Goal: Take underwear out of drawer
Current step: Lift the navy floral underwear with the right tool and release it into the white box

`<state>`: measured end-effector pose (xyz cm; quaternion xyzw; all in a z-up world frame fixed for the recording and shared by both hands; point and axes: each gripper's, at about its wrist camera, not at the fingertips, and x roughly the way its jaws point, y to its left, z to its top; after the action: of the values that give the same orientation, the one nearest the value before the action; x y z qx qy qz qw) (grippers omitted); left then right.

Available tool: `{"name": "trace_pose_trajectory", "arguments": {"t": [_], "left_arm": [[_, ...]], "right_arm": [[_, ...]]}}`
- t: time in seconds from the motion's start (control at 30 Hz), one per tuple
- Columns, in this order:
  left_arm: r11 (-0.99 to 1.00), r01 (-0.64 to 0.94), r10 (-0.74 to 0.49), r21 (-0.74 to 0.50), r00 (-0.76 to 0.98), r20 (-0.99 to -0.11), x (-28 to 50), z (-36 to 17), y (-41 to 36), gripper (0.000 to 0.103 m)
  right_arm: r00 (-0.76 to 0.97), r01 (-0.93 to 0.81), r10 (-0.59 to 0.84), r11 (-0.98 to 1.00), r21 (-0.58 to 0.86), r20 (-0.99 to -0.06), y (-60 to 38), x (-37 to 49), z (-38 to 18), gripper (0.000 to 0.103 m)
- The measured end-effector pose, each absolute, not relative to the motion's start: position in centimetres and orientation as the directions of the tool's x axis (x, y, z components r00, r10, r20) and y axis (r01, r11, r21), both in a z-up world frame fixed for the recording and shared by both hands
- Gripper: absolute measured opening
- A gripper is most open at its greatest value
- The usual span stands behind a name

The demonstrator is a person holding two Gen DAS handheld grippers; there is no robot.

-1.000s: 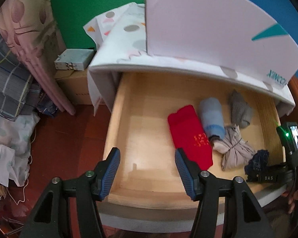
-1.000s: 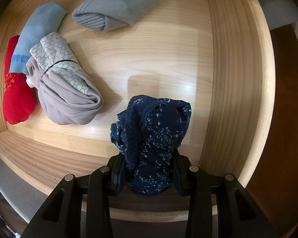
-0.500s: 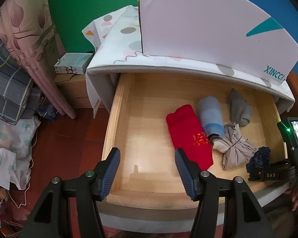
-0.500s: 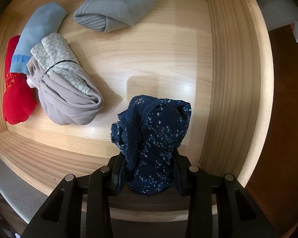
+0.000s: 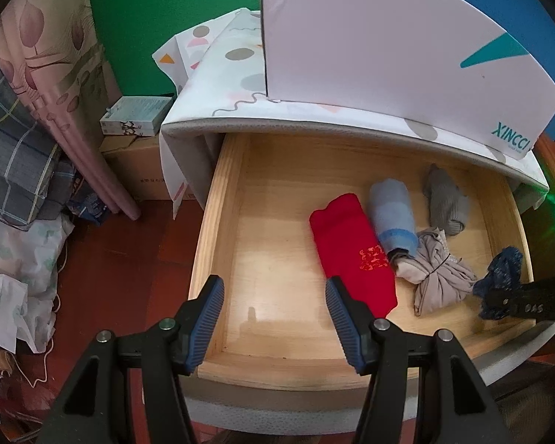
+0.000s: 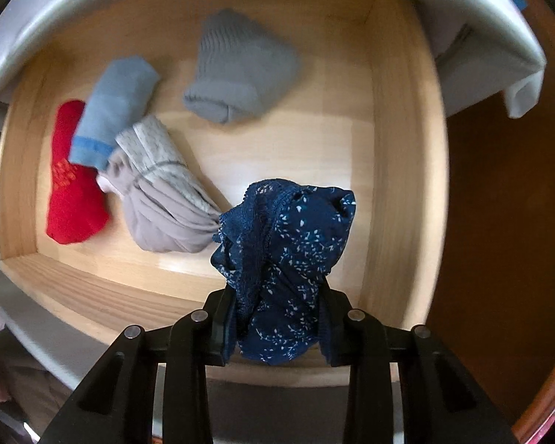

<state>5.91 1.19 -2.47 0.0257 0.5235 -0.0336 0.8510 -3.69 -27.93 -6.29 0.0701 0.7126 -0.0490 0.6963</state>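
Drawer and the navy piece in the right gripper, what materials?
Drawer: pale unpainted wood, going by visible grain; slight sheen on the floor suggests a light finish. Navy underwear: soft thin fabric, white speckle print, lace-like scalloped edge; fibre unclear. It bunches between the right gripper's fingers.

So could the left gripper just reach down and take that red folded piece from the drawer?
Probably yes. The left gripper is open and empty, hanging above the drawer's front, and the red folded garment lies uncovered just ahead. Only the light blue roll lies close along one side.
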Motion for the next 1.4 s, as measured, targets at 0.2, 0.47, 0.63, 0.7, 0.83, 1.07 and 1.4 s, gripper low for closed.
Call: {"name": "trace_pose_trajectory", "arguments": {"t": [0.2,0.47,0.63,0.7,0.83,1.07,1.4], "left_arm": [[0.997,0.079,-0.049,-0.015,0.45,-0.892,5.9,-2.4,1.5,0.059],[0.997,0.076,-0.052,-0.02,0.449,-0.892,6.0,-2.6,1.6,0.059],[0.998,0.065,-0.042,-0.014,0.448,-0.893,6.0,-2.7,1.8,0.059],[0.998,0.06,-0.038,-0.012,0.448,-0.893,6.0,-2.7,1.9,0.059],[0.998,0.056,-0.034,-0.01,0.45,-0.892,6.0,-2.7,1.9,0.059],[0.999,0.015,0.028,0.038,0.448,-0.894,5.8,-2.8,2.3,0.059],[0.999,-0.019,0.036,0.031,0.451,-0.892,5.7,-2.7,3.2,0.059]], "right_arm": [[0.018,0.156,0.037,0.987,0.04,-0.999,-28.1,-3.8,-2.8,0.032],[0.096,0.094,0.02,0.995,0.029,-0.995,-26.8,-4.5,3.4,0.032],[0.169,0.072,0.015,0.997,0.028,-0.986,-27.2,-4.1,8.3,0.032],[0.2,0.07,0.02,0.997,0.034,-0.98,-27.0,-4.1,10.3,0.032],[0.278,0.068,0.023,0.997,0.043,-0.96,-27.0,-2.7,14.6,0.032],[0.361,0.108,0.016,0.992,0.059,-0.932,-27.2,2.5,18.3,0.032],[0.35,0.137,-0.022,0.99,0.027,-0.936,-26.9,10.9,16.5,0.032]]}}
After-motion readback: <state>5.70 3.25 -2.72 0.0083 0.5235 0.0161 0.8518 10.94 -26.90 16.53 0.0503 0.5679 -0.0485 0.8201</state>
